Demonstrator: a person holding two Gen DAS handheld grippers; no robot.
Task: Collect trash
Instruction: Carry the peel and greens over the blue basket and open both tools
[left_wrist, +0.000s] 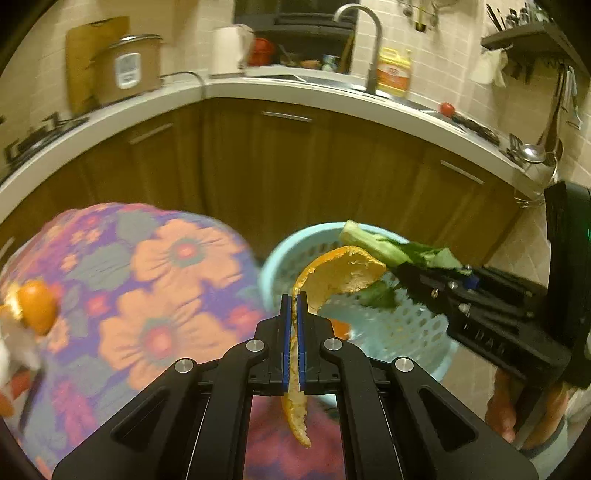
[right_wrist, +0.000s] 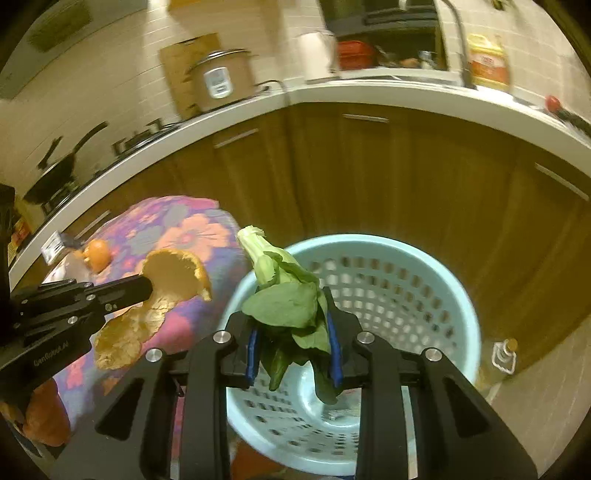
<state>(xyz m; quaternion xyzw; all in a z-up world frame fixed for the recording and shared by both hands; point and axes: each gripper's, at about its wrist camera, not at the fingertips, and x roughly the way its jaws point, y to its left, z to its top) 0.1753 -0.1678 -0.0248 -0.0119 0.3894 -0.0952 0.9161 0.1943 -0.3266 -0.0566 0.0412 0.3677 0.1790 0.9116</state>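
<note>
Left wrist view: left hand-held gripper (left_wrist: 293, 299) clamped tight on orange peel (left_wrist: 340, 275), strip dangling below pads. Light blue basket (left_wrist: 273, 266) at 1 o'clock from tips, on floor. Right hand-held gripper (left_wrist: 410, 271) enters from 3 o'clock, carrying leafy green stalk (left_wrist: 373, 242) over basket. Floral-clothed surface (left_wrist: 147, 277) at 9 o'clock, orange (left_wrist: 37, 306) on it.

Right wrist view: right hand-held gripper (right_wrist: 295, 325) narrow, pinching leafy green stalk (right_wrist: 280, 291); basket (right_wrist: 469, 314) directly beneath. Left hand-held gripper (right_wrist: 146, 288) at 9 o'clock holding orange peel (right_wrist: 173, 275) above floral-clothed surface (right_wrist: 192, 229).

Floral-clothed table (left_wrist: 155, 280), orange (left_wrist: 37, 306) on it, basket (right_wrist: 436, 273) on floor
</note>
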